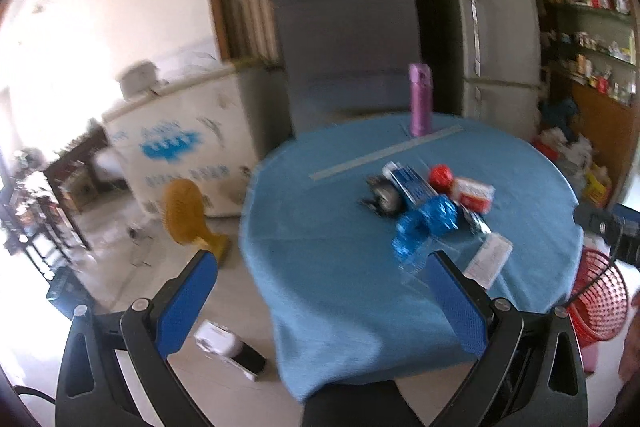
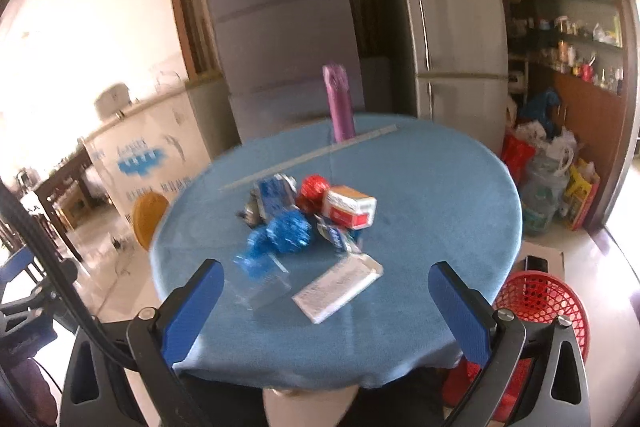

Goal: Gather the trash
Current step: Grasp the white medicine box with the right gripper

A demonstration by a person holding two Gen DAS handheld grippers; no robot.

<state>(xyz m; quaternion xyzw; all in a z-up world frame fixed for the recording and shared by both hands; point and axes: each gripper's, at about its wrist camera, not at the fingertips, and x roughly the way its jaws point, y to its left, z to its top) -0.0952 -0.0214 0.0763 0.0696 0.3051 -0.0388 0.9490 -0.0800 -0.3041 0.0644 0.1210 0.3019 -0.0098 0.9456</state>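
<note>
Both tongs, left and right, released, one red basket, perhaps seven trash pieces on table

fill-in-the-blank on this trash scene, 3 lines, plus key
1. The tall bottle at the far side of the table is ____ in colour.
2. The red basket stands on the ____, not the table.
3. Both the left gripper and the right gripper are ____ and hold nothing.

Missing words: purple; floor; open
</note>
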